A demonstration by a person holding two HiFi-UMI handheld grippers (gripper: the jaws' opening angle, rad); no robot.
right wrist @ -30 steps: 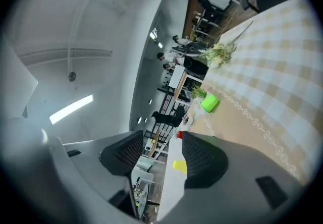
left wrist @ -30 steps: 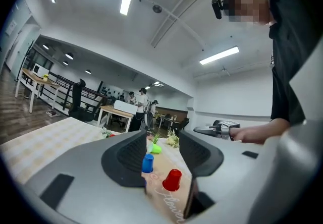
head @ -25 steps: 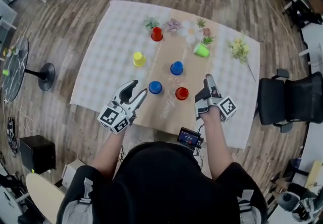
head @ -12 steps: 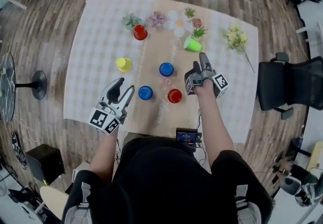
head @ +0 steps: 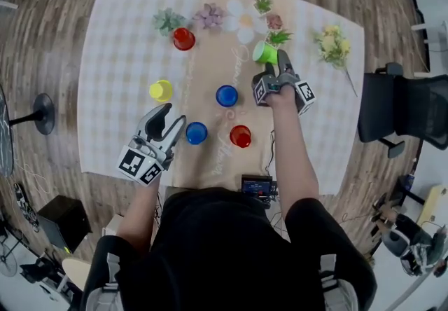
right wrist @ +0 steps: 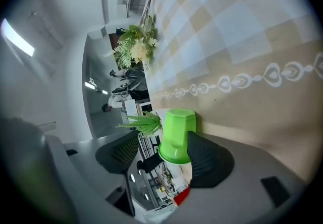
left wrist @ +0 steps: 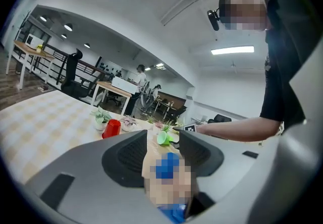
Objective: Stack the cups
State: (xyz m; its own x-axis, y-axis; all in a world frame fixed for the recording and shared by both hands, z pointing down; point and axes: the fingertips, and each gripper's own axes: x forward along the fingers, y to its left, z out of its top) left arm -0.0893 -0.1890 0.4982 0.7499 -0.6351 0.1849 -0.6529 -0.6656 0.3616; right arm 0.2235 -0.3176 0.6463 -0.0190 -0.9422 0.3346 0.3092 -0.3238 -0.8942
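On the checked tablecloth (head: 119,43) stand a red cup (head: 184,38), a yellow cup (head: 161,90), a blue cup (head: 226,95), a second blue cup (head: 196,132) and a second red cup (head: 240,136). A green cup (head: 264,52) lies on its side at the back. My right gripper (head: 275,61) points at it; its jaws have just been opening and stand open, with the green cup's (right wrist: 177,137) mouth end in the gap, untouched. My left gripper (head: 171,117) is open and empty beside the near blue cup. The left gripper (left wrist: 162,137) view shows the red cup (left wrist: 112,128) and green cup (left wrist: 164,138) ahead.
Small potted plants (head: 210,15) and a yellow flower bunch (head: 332,45) line the table's far side. A small black device (head: 257,185) sits at the near edge. An office chair (head: 406,113) stands to the right, a round floor stand (head: 38,110) to the left.
My right gripper has travelled from beside the near red cup up the table to the green cup. The left gripper has shifted closer to the near blue cup.
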